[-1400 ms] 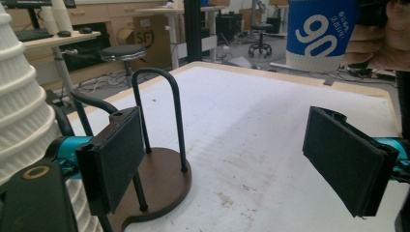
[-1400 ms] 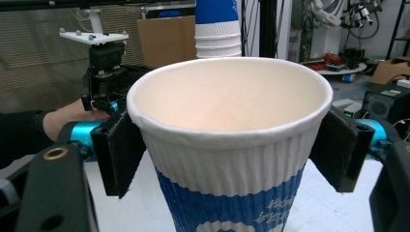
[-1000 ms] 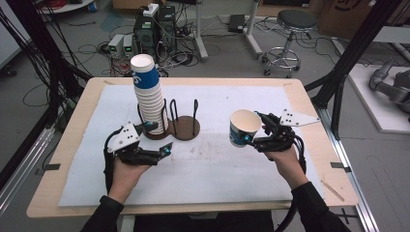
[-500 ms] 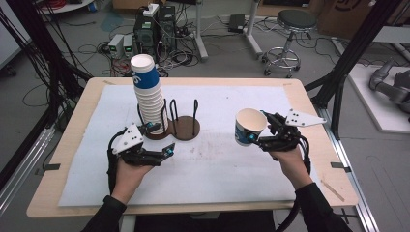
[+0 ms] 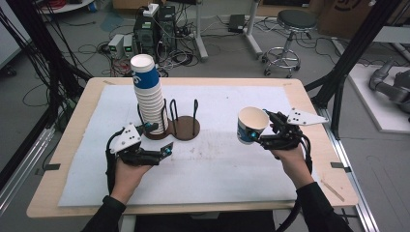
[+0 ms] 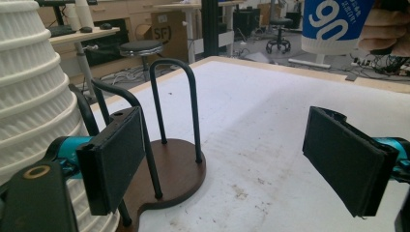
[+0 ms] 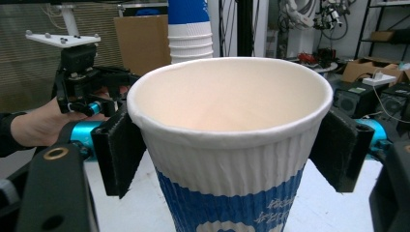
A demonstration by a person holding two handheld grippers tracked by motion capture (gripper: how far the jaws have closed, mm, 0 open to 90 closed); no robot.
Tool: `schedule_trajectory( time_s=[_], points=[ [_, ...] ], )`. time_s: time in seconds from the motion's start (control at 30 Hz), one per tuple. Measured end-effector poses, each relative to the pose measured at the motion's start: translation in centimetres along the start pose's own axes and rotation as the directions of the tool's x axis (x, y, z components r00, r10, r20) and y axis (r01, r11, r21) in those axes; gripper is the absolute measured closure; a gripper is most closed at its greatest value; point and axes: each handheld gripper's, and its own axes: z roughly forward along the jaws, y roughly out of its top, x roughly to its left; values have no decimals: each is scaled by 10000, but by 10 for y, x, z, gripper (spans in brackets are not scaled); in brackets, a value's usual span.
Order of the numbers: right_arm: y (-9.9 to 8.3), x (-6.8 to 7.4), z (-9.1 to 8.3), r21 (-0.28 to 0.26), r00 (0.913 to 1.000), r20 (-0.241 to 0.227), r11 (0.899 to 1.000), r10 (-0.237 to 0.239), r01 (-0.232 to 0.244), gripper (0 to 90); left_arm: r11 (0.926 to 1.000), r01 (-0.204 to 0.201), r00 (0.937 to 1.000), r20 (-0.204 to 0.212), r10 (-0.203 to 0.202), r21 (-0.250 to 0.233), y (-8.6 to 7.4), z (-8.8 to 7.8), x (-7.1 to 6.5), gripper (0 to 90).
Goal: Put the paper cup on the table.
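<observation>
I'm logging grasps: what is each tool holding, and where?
The right tool clamps a paper cup by its ribbed sides just below the rim. The left tool holds nothing.

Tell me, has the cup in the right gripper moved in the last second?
Yes, slightly: the cup has drifted right, away from the wooden cup rack, carried by the right gripper.

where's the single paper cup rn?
High view: the single paper cup sits between the right gripper jaws, held above the white mat, right of the wooden cup holder and the cup stack.
</observation>
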Motion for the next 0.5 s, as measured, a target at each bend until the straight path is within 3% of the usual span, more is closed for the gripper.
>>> schedule_trajectory(
  time_s=[0.5],
  points=[
    [3, -10, -7, 216, 9982, 594, 9998, -8, -5, 224, 10000, 55, 9999, 111, -55, -29, -1, 0, 1, 149]
  ],
)
